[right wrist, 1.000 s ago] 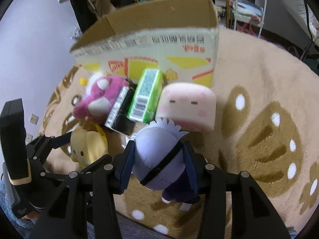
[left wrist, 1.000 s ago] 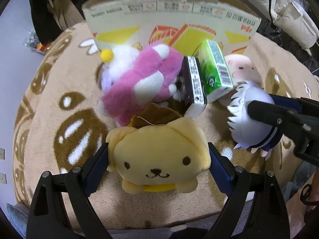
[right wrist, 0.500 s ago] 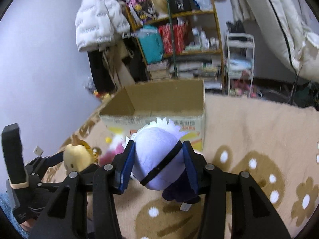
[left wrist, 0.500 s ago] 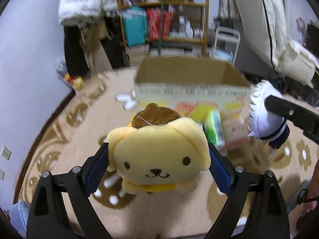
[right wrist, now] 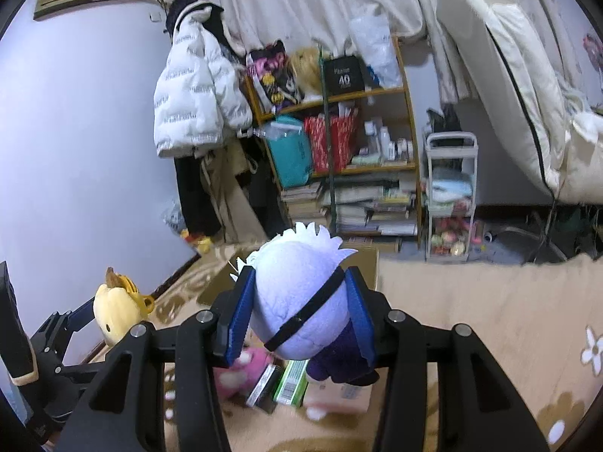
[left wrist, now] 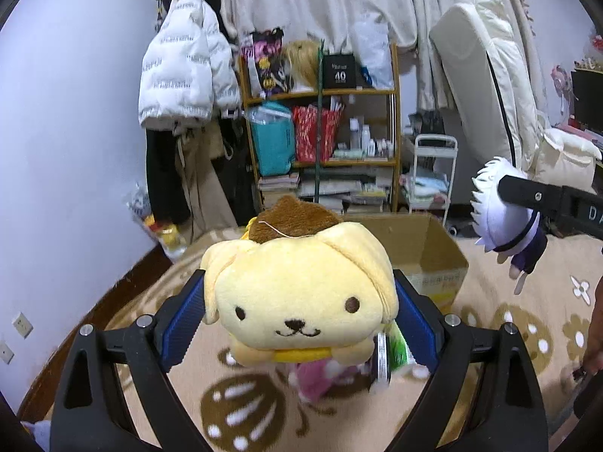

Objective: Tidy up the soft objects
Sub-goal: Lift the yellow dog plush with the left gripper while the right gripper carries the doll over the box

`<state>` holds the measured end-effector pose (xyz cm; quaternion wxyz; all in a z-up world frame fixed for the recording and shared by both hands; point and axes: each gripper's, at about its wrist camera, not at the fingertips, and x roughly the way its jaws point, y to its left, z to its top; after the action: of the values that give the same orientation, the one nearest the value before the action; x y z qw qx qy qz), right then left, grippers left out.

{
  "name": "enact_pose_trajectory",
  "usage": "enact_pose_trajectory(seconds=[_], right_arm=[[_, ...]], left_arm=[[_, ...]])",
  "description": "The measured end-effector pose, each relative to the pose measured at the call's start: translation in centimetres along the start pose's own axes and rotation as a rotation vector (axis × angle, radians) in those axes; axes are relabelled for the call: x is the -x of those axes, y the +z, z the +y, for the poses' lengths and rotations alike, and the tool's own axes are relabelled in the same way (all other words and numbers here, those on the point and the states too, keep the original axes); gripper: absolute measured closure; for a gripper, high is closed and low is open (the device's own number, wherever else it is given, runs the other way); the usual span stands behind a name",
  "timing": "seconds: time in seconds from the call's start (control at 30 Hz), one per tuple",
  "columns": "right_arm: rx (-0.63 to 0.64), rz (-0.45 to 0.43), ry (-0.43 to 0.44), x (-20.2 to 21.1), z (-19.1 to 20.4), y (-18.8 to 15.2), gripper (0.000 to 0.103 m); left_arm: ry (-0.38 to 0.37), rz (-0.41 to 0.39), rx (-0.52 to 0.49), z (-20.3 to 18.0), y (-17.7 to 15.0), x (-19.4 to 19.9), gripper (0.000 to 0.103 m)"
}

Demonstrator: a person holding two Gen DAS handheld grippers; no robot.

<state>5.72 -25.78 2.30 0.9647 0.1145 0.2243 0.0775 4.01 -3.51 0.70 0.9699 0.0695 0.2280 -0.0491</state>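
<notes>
- Yellow plush dog with brown cap [left wrist: 301, 293] clamped in left claw [left wrist: 299, 316].
- White-haired lavender plush doll [right wrist: 301, 297] clamped in right claw [right wrist: 301, 316].
- Open brown cardboard box [left wrist: 426, 248] at 12 o'clock, on beige rug [left wrist: 508, 301].

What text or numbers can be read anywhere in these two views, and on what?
"40": black paper bag on the top shelf; the small line above it is too blurred.
"DA", cut off by the frame: right tongs' black body.
Cardboard box side print: unreadable.
White puffer jacket lettering: unreadable.
</notes>
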Motion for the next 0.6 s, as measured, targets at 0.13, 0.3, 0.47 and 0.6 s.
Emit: enact_pose_trajectory(seconds=[0.13, 0.3, 0.47, 0.6], right_arm=[[0.004, -0.036, -0.004, -0.3, -0.3, 1.5, 0.052], [0.016, -0.034, -0.002, -1.3, -0.6, 2.2, 0.052], [0.037, -0.035, 0.003, -3.1, -0.8, 3.4, 0.052], [0.048, -0.045, 0.002, -4.5, -0.8, 4.0, 0.052]], left_arm=[[0.003, -0.028, -0.013, -0.4, 1.6, -1.0, 0.012], [0.018, -0.064, -0.028, -0.7, 3.5, -2.6, 0.012], [0.019, -0.072, -0.030, -0.7, 4.8, -4.4, 0.012], [0.012, -0.064, -0.021, -0.6, 5.2, -5.8, 0.012]])
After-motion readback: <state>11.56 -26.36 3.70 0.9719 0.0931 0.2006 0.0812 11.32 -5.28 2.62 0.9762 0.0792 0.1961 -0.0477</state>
